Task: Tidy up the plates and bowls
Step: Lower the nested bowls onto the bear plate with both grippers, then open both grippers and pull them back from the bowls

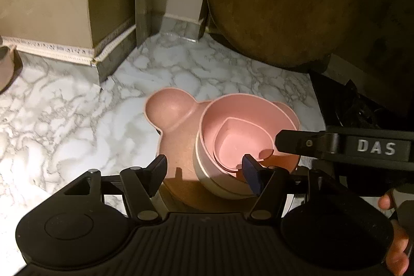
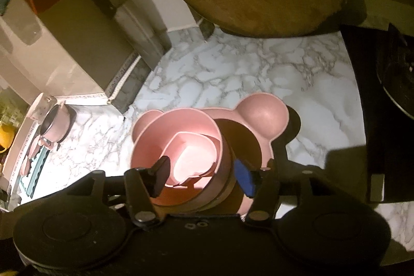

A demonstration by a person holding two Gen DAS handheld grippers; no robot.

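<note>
A pink bear-shaped plate lies on the marble counter. On it stands a stack of round pink bowls with a small heart-shaped pink dish nested inside. My left gripper is open; its jaws straddle the stack's near left wall, not squeezing it. In the right wrist view the plate carries the bowl stack and heart dish. My right gripper is open, its jaws on either side of the stack's near right wall. The right gripper's finger shows in the left wrist view.
A large round wooden board leans at the back. A black stove lies to the right. A beige wall corner stands at the left. A small pink pot and other items sit at the far left.
</note>
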